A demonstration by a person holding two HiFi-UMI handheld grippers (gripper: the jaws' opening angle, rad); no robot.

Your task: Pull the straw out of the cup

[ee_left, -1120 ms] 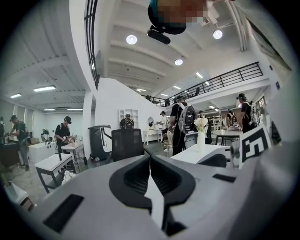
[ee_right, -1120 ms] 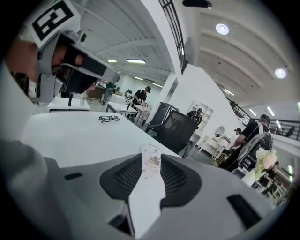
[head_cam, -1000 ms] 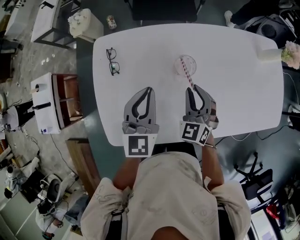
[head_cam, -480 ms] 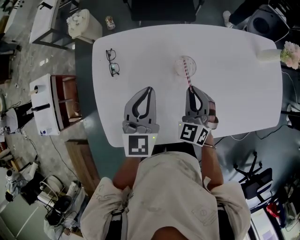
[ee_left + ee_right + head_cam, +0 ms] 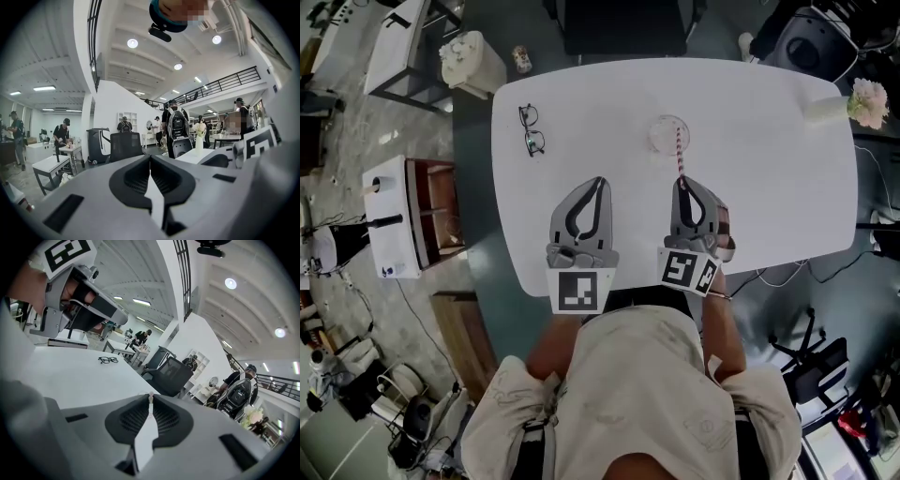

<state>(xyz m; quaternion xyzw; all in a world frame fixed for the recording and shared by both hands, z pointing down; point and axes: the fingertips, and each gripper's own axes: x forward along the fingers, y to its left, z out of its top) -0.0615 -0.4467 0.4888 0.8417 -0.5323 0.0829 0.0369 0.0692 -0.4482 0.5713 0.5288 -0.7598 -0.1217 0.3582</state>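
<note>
Trouble, if it comes, would start with the broad white table (image 5: 787, 187) with rounded corners. Its top looks smooth and offers little friction, and nothing steadies the small clear plastic cup (image 5: 662, 134) standing on it beyond the right gripper (image 5: 682, 179). The left gripper (image 5: 598, 178) hovers well apart from the cup with its jaws together and nothing between them. A slanted or hurried pull could therefore drag or tip the cup, which appears light and possibly empty. The right gripper's jaws have just been closing. They now pinch the top end of the thin red-and-white striped straw (image 5: 680, 156) at their very tips (image 5: 150, 401). The hold is that shallow, so the straw could slip free or kink if the lift goes sideways rather than along its own line. Its lower end is still inside the cup, and it leans toward the person.

As for materials, the table is a matt, even white slab without visible seams. Both grippers are grey moulded plastic, with curved jaws lined by dark ribbed pads (image 5: 136, 419) and a marker cube at the rear. The cup is transparent, round and thin-walled. The black-framed spectacles (image 5: 530, 129) lie folded flat near the far left edge, well clear of the work. The straw is a narrow, stiff tube with candy stripes. Whether it is paper or plastic I cannot tell.
</note>
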